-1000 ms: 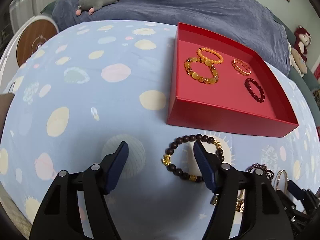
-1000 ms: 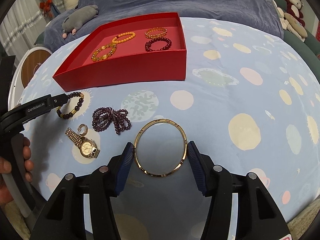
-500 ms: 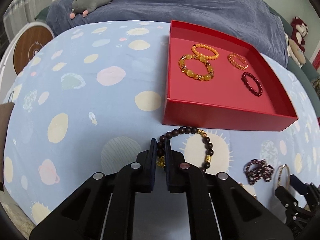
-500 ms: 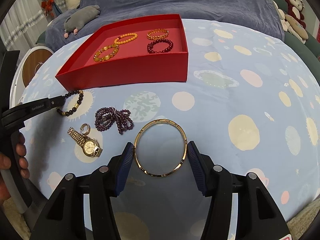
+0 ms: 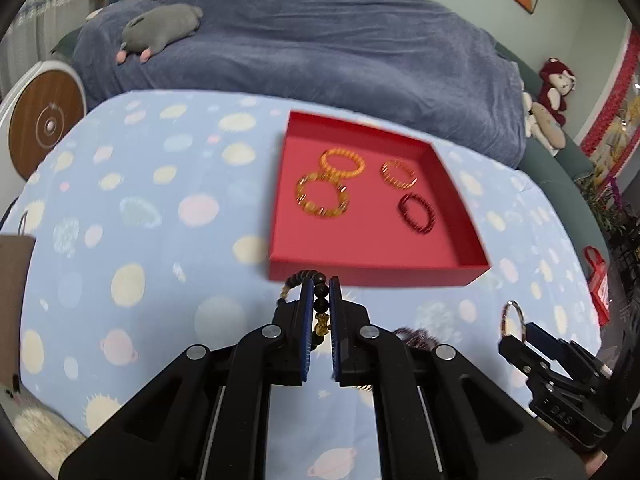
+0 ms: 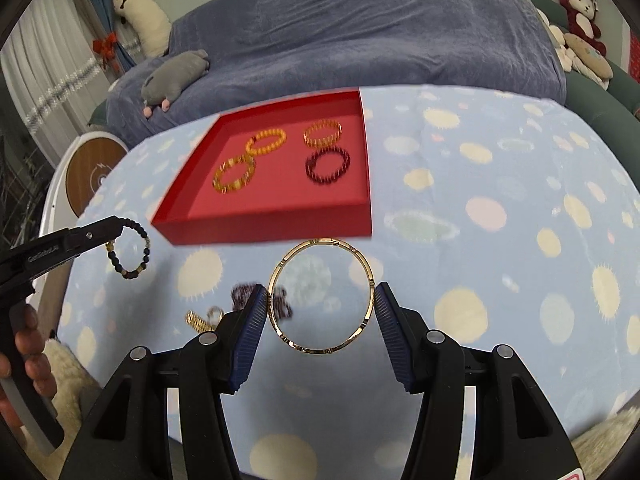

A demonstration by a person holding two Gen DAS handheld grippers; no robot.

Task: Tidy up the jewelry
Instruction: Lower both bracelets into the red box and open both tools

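1. The left gripper (image 5: 320, 300) is pinching the dark bead bracelet (image 6: 129, 249) between nearly closed jaws; a second ago those jaws were standing wide apart around it on the cloth, and half a second ago they had just closed.
2. The bracelet is now hanging clear of the tablecloth (image 5: 132, 264), dangling from the fingertips just short of the near wall of the red tray (image 5: 376, 274), so the pick seems done and the carry is beginning.
3. The right gripper (image 6: 320, 308) is holding the gold bangle (image 6: 322, 294) between widely spread jaws, both pads touching its rim. A second ago the bangle was lying flat; now it is tilting upward and appears raised off the cloth.
4. The purple bead cluster (image 6: 260, 300) and the gold watch (image 6: 198, 320) are lying blurred on the cloth, left of the right gripper, not yet picked.
5. Four bracelets are already sitting inside the tray, which has bare floor near its front wall.
6. Both held pieces are likely heading there next; the loosely hanging beads could swing and catch the wall.
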